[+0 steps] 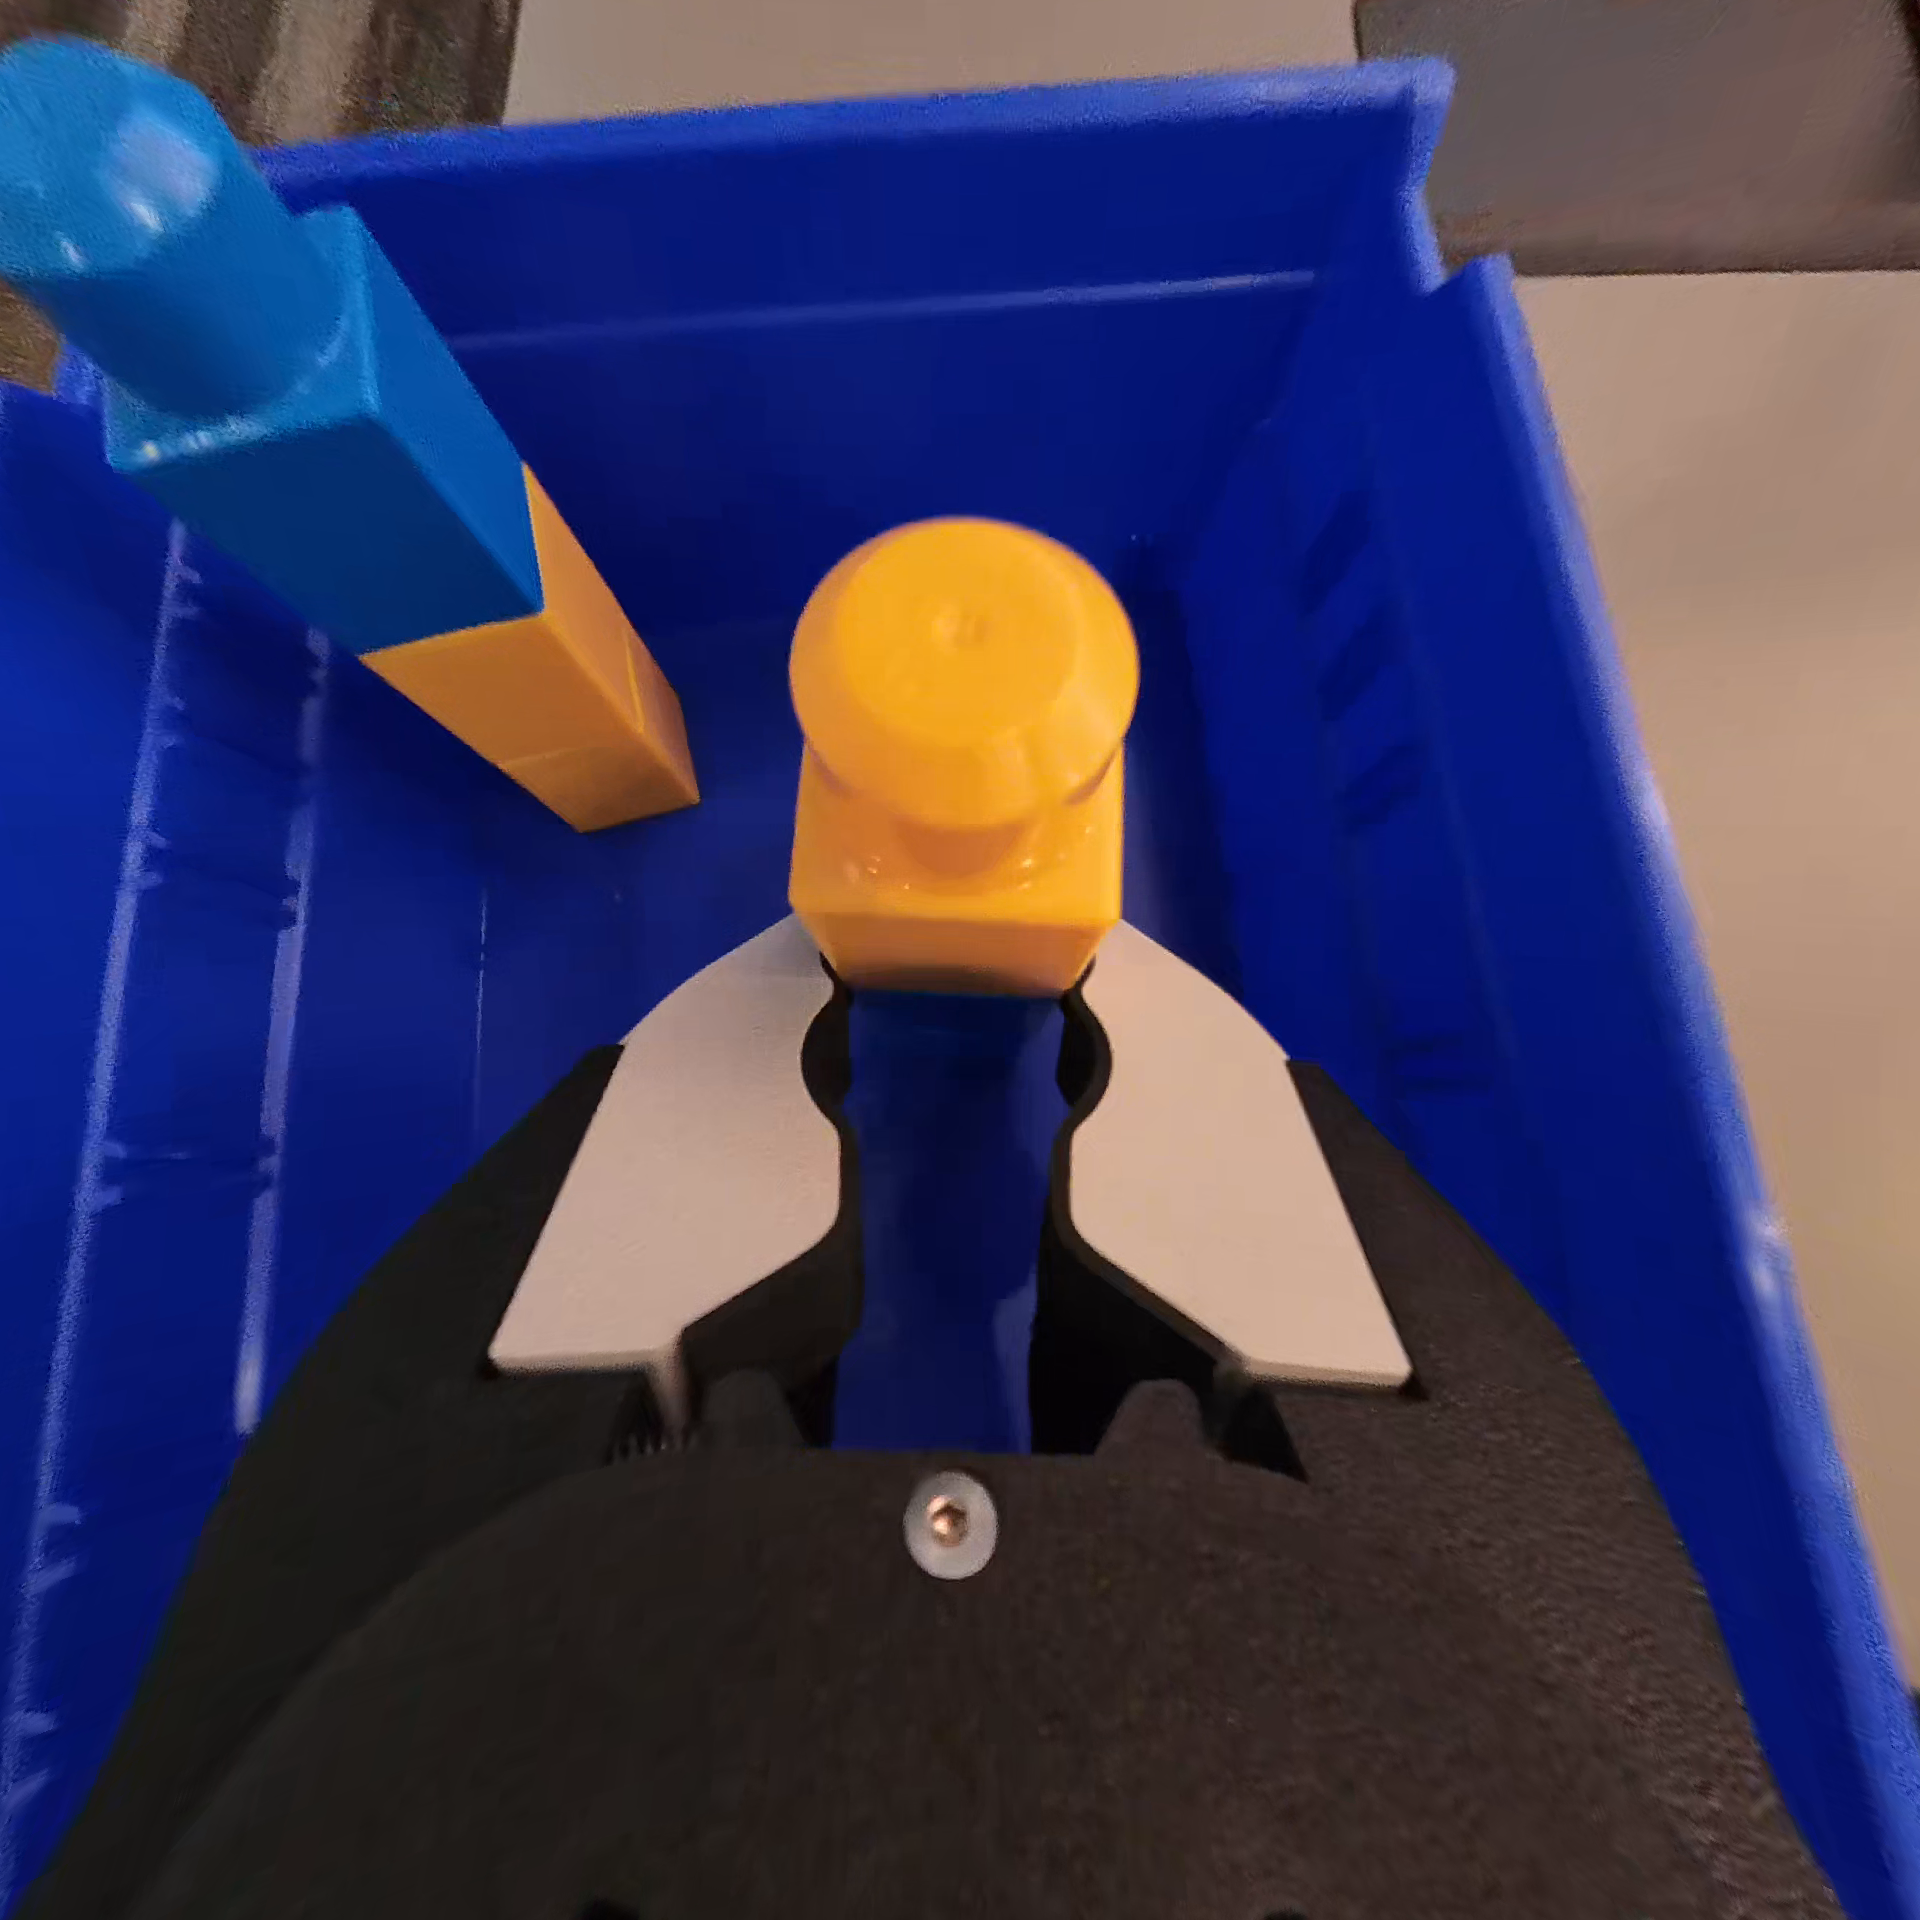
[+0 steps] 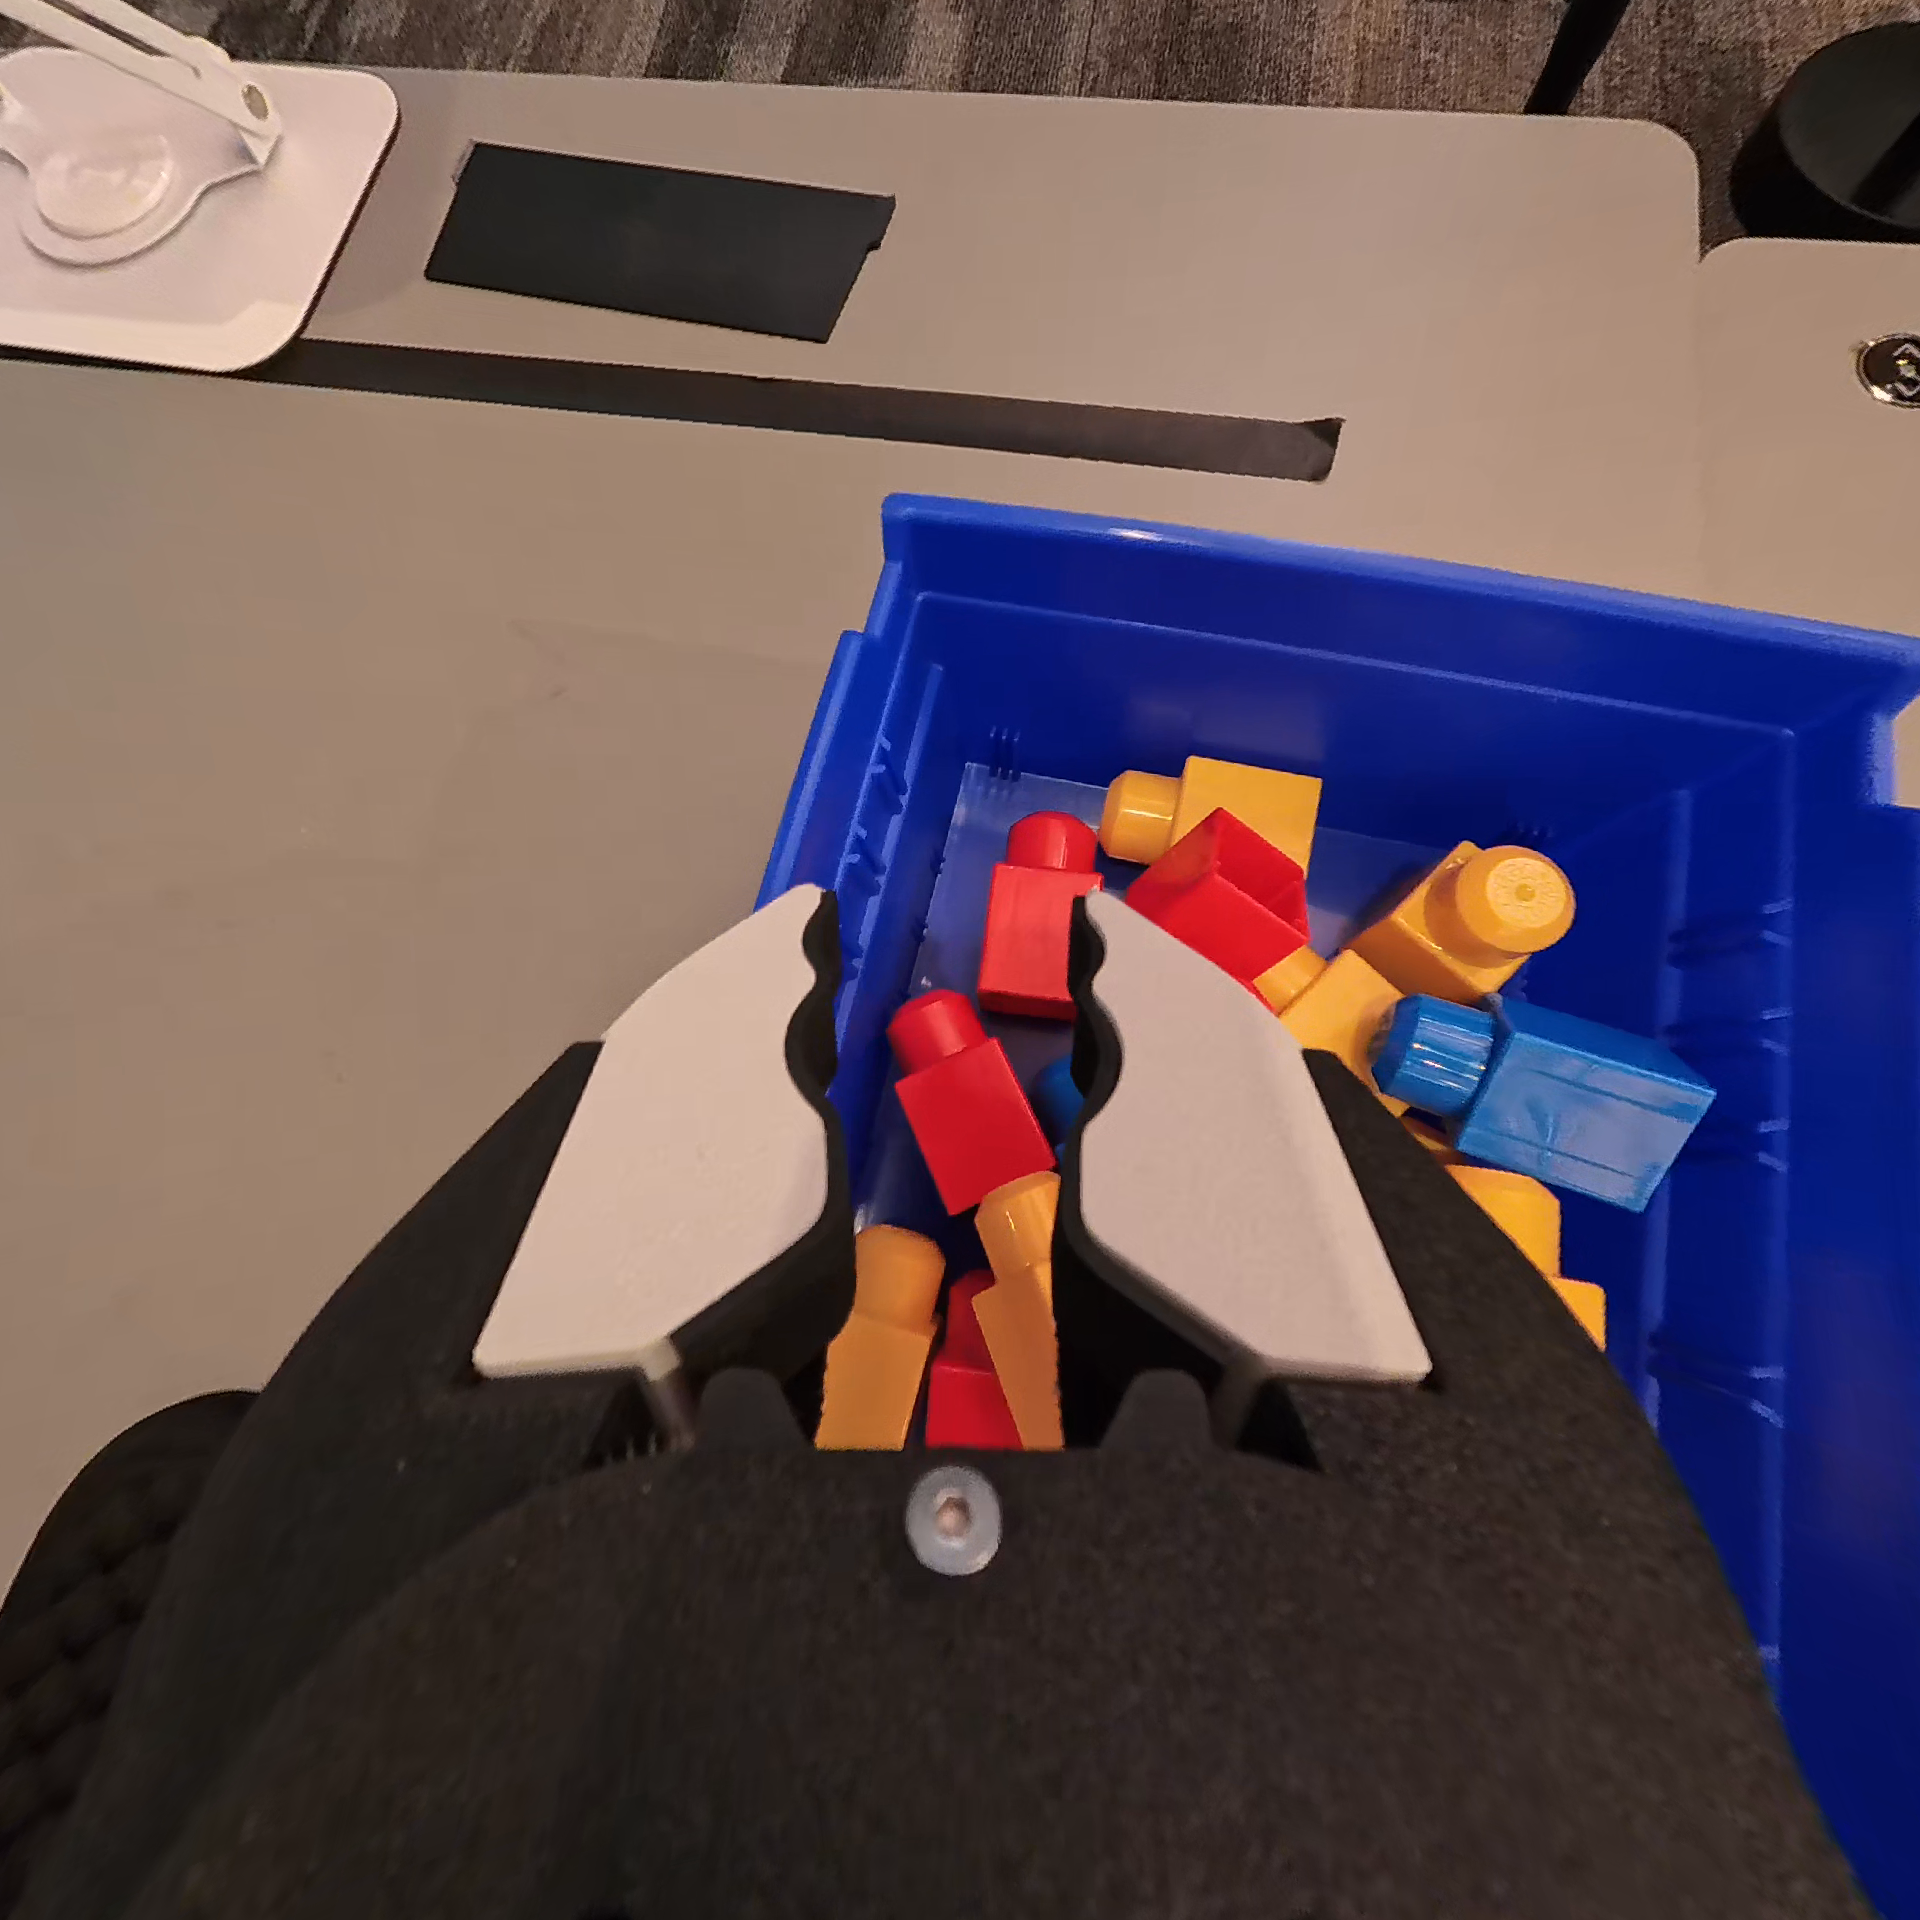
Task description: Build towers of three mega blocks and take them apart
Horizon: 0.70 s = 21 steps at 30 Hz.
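In the left wrist view my left gripper (image 1: 956,966) is inside a blue bin (image 1: 831,208), shut on the base of an upright yellow block (image 1: 956,831) with its stud up. To its left a tower stands on the bin floor, a blue block (image 1: 312,447) on top of yellow blocks (image 1: 561,707). In the right wrist view my right gripper (image 2: 956,925) is open and empty, hovering over the left side of another blue bin (image 2: 1351,592). That bin holds several loose blocks: red ones (image 2: 1029,935) between my fingers, yellow ones (image 2: 1455,925) and a blue one (image 2: 1558,1101).
The bins sit on a grey table (image 2: 364,779). A white flat stand (image 2: 156,208), a black rectangular patch (image 2: 655,244) and a long black strip (image 2: 831,416) lie at the far side. A black round object (image 2: 1849,135) stands beyond the far right corner.
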Available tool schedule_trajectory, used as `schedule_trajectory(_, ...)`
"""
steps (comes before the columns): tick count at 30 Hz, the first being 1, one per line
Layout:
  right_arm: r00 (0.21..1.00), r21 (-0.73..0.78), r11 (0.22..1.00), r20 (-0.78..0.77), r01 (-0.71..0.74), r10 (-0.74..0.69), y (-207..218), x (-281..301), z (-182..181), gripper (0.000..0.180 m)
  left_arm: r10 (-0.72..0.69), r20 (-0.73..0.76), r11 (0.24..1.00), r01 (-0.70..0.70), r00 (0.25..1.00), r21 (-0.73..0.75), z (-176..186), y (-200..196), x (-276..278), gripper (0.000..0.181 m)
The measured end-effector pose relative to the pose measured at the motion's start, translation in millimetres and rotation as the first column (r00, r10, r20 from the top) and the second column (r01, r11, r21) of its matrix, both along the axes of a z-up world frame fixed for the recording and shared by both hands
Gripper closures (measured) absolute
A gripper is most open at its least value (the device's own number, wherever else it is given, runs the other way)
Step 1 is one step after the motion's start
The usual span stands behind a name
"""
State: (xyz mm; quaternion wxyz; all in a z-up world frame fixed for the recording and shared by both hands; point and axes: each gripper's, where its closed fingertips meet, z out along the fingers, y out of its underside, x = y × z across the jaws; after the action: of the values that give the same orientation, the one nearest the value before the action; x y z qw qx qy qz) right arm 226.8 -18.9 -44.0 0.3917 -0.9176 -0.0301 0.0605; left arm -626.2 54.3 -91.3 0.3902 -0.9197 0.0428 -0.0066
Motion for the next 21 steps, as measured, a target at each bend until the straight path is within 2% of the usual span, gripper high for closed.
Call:
schedule_trajectory(2,1.000,0.002,1.000,0.000,0.000,0.000,-0.3,-0.3,0.8,0.139,-0.013,0.052,0.997,0.008,0.999,0.081,33.3,3.2,2.0,0.144)
schedule_trajectory(4,1.000,0.009,1.000,0.008,0.002,-0.002,0.7,-0.6,3.9,0.139,-0.039,0.120,0.966,0.006,0.992,0.259,96.8,3.1,7.5,0.144)
schedule_trajectory(7,0.999,0.037,0.999,0.033,-0.009,0.008,4.6,-7.9,16.8,0.139,-0.251,0.240,0.845,0.092,0.938,0.526,206.9,-14.8,58.4,0.144)
schedule_trajectory(10,0.995,0.096,0.992,0.073,-0.079,0.072,9.8,-32.1,41.8,0.139,-0.541,0.257,0.711,0.273,0.801,0.648,275.4,-44.6,146.7,0.145)
schedule_trajectory(13,0.970,0.198,0.950,0.082,-0.241,0.229,15.9,-83.2,75.7,0.139,-0.777,0.231,0.545,0.442,0.585,0.713,305.5,-74.6,246.3,0.144)
schedule_trajectory(15,0.891,0.302,0.845,0.033,-0.441,0.453,12.0,-143.2,100.6,0.138,-0.892,0.221,0.421,0.543,0.395,0.727,311.3,-98.4,313.4,0.145)
schedule_trajectory(17,0.735,0.397,0.680,-0.019,-0.616,0.677,-5.0,-206.1,124.1,0.137,-0.943,0.210,0.327,0.614,0.257,0.718,305.5,-116.2,369.9,0.145)
schedule_trajectory(19,0.591,0.474,0.534,-0.036,-0.700,0.806,-23.2,-256.0,146.6,0.129,-0.964,0.194,0.267,0.648,0.183,0.713,295.1,-126.4,411.0,0.145)
schedule_trajectory(21,0.480,0.559,0.413,-0.030,-0.719,0.877,-39.5,-294.3,168.8,0.109,-0.974,0.164,0.228,0.677,0.159,0.700,282.5,-130.1,437.4,0.145)
